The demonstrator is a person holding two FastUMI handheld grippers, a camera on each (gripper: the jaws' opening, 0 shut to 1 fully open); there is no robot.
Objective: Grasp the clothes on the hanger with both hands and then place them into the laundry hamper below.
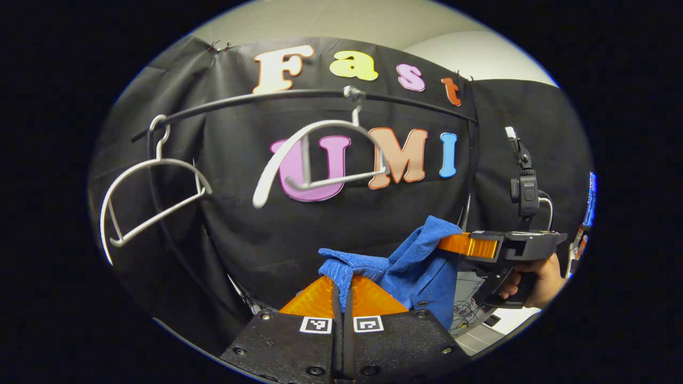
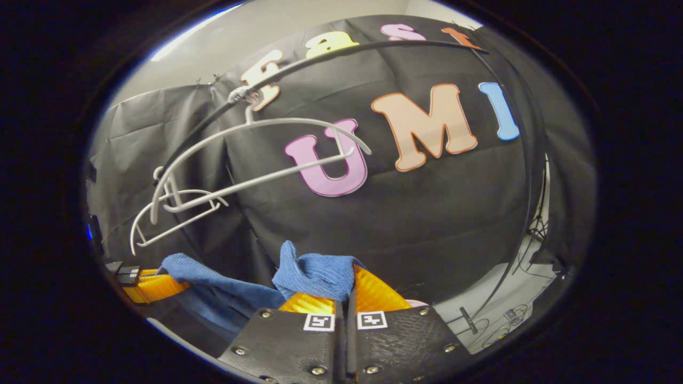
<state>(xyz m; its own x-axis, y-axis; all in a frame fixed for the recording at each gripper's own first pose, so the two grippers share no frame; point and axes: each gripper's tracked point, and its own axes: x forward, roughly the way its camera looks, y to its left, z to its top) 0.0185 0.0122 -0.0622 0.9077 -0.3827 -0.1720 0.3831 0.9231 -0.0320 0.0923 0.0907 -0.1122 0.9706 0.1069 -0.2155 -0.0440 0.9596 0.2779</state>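
Note:
A blue knitted garment [image 1: 413,272] hangs stretched between my two grippers, off the hangers. My left gripper [image 1: 343,280] is shut on one bunched edge of it. In the left gripper view my right gripper [image 1: 453,244], held by a hand [image 1: 536,277], pinches the other end at the right. In the right gripper view, my right gripper [image 2: 349,285] is shut on the blue garment [image 2: 315,274], and the left gripper [image 2: 160,285] holds the far end at the lower left. Two bare white hangers [image 1: 320,160] [image 1: 152,197] hang from the black rail [image 1: 299,95] above.
The rail's black upright [image 2: 525,176] runs down the right side of the right gripper view. Cables and a pale floor [image 2: 501,309] lie at the lower right. A small camera on a mount [image 1: 525,186] rides on top of the right gripper.

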